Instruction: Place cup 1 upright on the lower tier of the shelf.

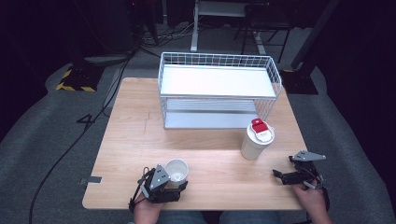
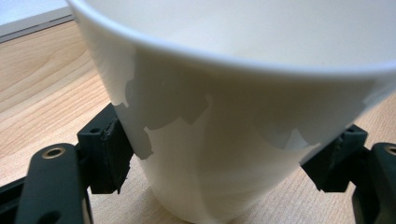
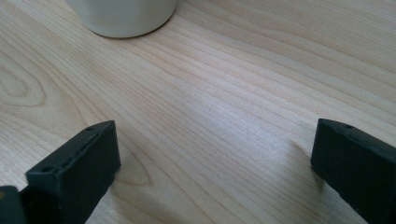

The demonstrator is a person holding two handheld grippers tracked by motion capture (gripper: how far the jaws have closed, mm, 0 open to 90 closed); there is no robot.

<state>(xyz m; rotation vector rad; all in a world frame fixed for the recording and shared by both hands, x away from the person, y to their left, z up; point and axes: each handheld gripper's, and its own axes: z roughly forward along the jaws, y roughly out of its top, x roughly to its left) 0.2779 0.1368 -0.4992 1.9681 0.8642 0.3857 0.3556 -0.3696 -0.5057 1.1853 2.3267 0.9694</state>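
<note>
White cup (image 2: 243, 140) between left gripper (image 2: 224, 156) jaws

A white wire rack (image 1: 219, 88) stands at the far edge of the table (image 1: 140, 140), a little toward the right corner. It has two levels: a white upper shelf fenced by wire mesh, and a lower shelf sitting on the wood. The table is light wood with visible grain. Beyond it lies grey floor (image 1: 42, 140), where a black cable (image 1: 70, 144) runs along the left side. A black base with yellow-black striping (image 1: 77, 77) sits past the far left corner.
</note>
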